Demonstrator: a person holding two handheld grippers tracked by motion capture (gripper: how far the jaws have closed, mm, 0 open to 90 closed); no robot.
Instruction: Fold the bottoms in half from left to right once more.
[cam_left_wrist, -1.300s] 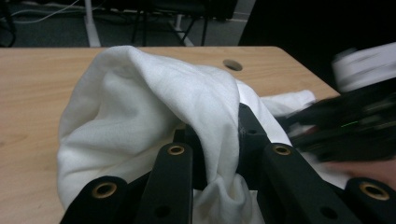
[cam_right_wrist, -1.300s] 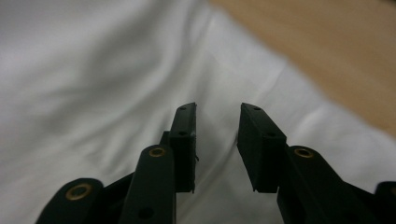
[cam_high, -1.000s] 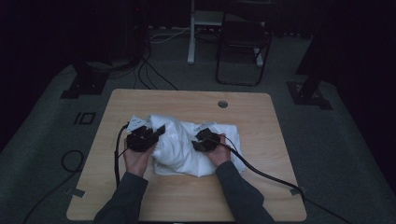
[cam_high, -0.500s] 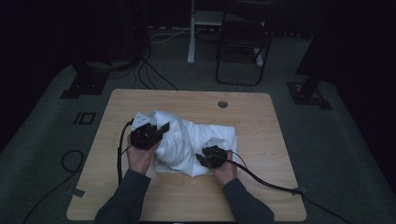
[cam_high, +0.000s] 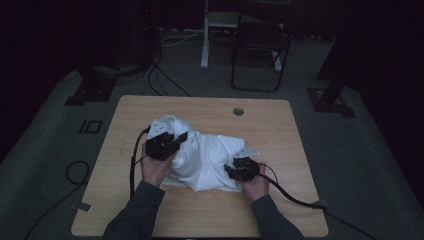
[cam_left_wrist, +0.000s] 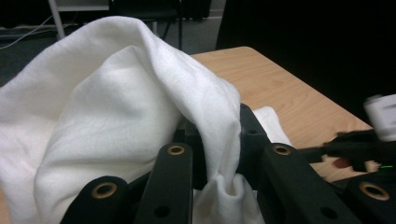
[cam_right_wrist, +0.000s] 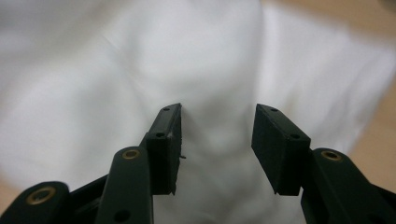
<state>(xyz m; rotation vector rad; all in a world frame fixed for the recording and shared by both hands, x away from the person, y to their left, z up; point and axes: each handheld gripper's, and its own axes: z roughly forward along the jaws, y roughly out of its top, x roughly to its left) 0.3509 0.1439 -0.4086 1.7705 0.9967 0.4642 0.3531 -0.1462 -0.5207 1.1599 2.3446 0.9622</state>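
Note:
A crumpled white cloth (cam_high: 207, 157) lies in the middle of the wooden table (cam_high: 280, 130). My left gripper (cam_high: 167, 142) is at the cloth's left side, shut on a raised fold of it; in the left gripper view the cloth (cam_left_wrist: 116, 102) drapes over the jaws of the left gripper (cam_left_wrist: 217, 140). My right gripper (cam_high: 242, 170) sits at the cloth's near right edge. Its jaws have just been opening, and in the right gripper view the right gripper (cam_right_wrist: 218, 112) stands open above the blurred cloth (cam_right_wrist: 140, 56) with nothing pinched between its pads.
A round cable hole (cam_high: 238, 111) is in the table's far side. A folding chair (cam_high: 260, 50) and a white post (cam_high: 205, 35) stand beyond the table. Black stand bases (cam_high: 90, 92) and cables (cam_high: 165, 80) lie on the floor.
My right gripper has moved from the top of the cloth down toward the near right edge. The left gripper has shifted slightly right with the fold, pulling the cloth higher.

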